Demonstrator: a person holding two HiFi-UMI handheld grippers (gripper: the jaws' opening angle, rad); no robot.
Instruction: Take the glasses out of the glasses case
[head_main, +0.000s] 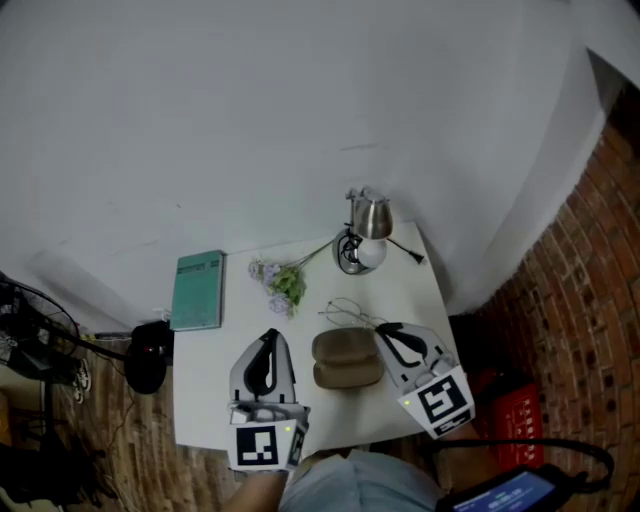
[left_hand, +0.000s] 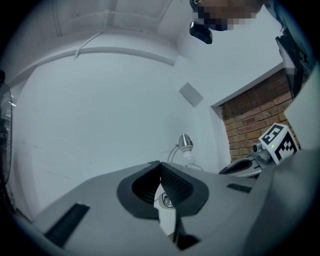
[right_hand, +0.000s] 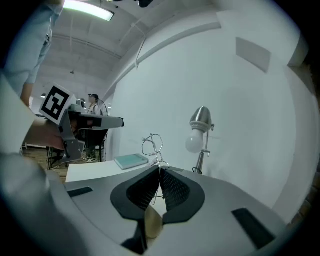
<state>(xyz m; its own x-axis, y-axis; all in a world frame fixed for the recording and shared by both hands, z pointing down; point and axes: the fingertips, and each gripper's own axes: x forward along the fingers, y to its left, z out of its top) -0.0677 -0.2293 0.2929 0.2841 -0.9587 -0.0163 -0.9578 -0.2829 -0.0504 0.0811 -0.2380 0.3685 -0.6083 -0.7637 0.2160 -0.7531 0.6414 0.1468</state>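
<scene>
Surrounding gripped glasses (head_main: 348, 313), lamp (head_main: 371, 218), flowers (head_main: 285, 282), book (head_main: 199, 290), glasses case (head_main: 347, 360)

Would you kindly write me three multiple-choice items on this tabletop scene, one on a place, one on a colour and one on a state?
1. Where does the teal book lie?
A. on the floor
B. left of the flowers
C. on top of a gripper

2. What colour is the open glasses case?
A. brown
B. red
C. white

3. The right gripper is:
A. open and empty
B. shut on a flower stem
C. shut on the glasses

Answers:
1. B, the head view shows the book left of the flowers.
2. A, both halves look brown.
3. C, its own view shows the jaws pinching the wire frame.
</scene>
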